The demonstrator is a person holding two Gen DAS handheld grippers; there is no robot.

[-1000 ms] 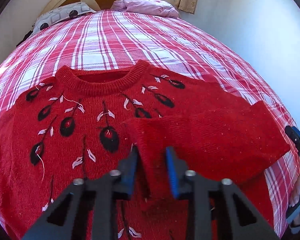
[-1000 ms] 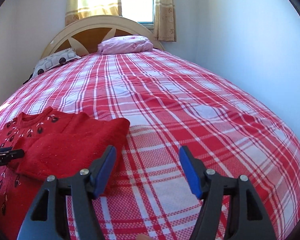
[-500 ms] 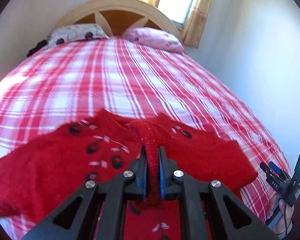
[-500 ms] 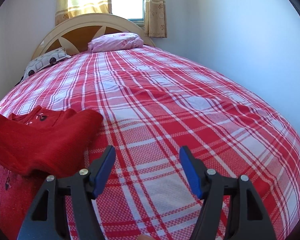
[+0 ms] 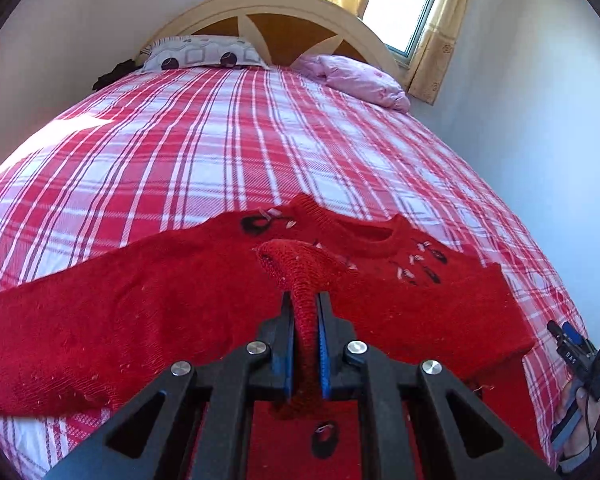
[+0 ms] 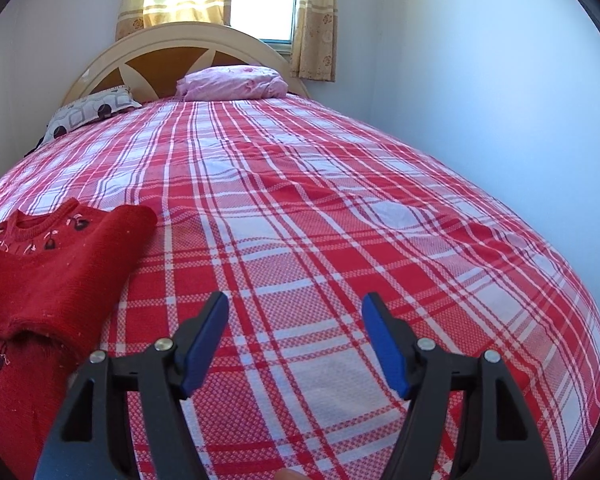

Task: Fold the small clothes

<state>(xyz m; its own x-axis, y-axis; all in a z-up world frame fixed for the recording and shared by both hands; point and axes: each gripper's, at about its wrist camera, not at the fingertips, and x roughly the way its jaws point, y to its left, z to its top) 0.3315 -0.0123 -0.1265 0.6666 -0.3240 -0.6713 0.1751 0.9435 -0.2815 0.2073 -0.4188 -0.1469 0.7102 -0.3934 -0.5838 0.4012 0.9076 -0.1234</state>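
Red cuff [image 5: 300, 276] is clamped in left gripper [image 5: 305, 344]; pull it across gently. Right gripper [image 6: 296, 344], lower middle, gapes empty.

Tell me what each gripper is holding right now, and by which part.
The left gripper is shut on the red sweater, pinching a raised fold of knit near a ribbed cuff. The right gripper is open over the plaid bedspread, holding nothing.

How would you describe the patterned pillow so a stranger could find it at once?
Start at the curved headboard at the far end of the bed. Two pillows lie against it. The patterned pillow is the left one, white with grey squares and dark dots, unlike the plain pink pillow beside it.
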